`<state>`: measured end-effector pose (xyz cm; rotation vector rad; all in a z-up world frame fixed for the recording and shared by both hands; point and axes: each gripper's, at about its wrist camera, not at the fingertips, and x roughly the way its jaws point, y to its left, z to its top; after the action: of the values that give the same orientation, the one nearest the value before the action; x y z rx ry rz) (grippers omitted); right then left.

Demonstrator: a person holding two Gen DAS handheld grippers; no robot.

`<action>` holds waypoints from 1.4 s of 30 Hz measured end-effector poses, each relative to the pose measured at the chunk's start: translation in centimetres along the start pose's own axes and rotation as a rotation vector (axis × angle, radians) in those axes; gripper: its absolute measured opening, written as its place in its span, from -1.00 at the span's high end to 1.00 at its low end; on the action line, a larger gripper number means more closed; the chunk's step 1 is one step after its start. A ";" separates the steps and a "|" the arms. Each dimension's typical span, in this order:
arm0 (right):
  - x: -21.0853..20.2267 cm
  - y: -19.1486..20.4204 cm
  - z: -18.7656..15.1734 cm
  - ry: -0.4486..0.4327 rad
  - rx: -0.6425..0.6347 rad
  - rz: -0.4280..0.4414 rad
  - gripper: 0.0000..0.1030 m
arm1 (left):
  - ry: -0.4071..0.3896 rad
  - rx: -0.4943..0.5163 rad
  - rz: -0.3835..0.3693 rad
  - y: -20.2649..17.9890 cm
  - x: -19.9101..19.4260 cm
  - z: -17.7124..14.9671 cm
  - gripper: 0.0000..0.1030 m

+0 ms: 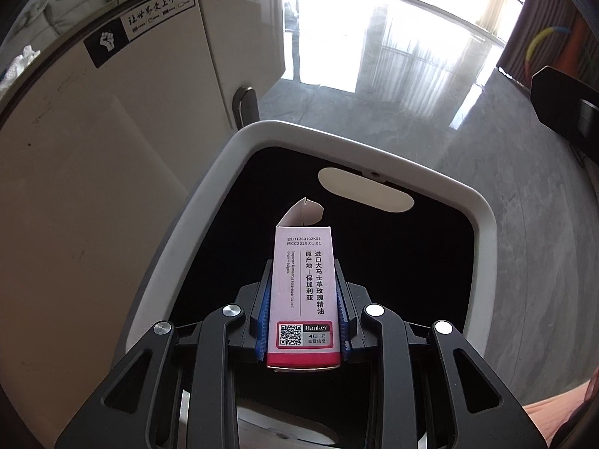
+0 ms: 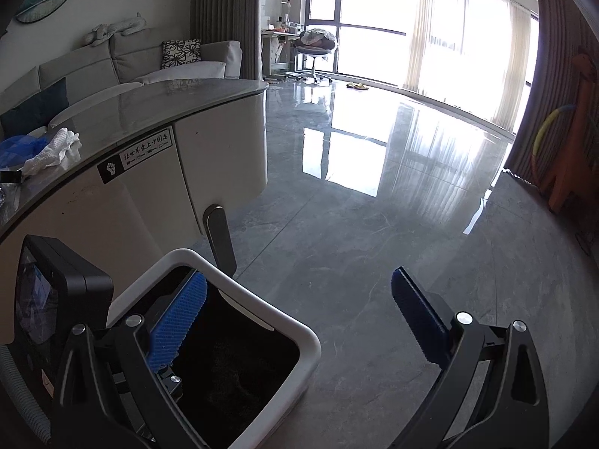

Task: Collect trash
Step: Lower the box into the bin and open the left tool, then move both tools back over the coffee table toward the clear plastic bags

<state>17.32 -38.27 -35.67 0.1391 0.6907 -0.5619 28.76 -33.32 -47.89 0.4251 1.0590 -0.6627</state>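
Note:
My left gripper is shut on a small pink-and-white carton with Chinese print and an open top flap. It holds the carton above the dark opening of a white-rimmed trash bin. My right gripper is open and empty, its left blue pad over the bin's rim. The bin also shows in the right wrist view. The left gripper's black body appears at the left of that view.
A rounded white counter with a grey top stands left of the bin. A crumpled white tissue and blue plastic lie on it. Glossy grey floor spreads to the right. A sofa is behind.

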 end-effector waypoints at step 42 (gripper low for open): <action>-11.3 9.1 6.2 -0.282 -0.105 0.274 -0.91 | -0.402 -0.314 0.287 13.5 -23.2 -1.8 -0.93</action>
<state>18.58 -27.42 -24.26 0.0528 0.4158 -0.2734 29.22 -15.54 -27.64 0.1550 0.6848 -0.2990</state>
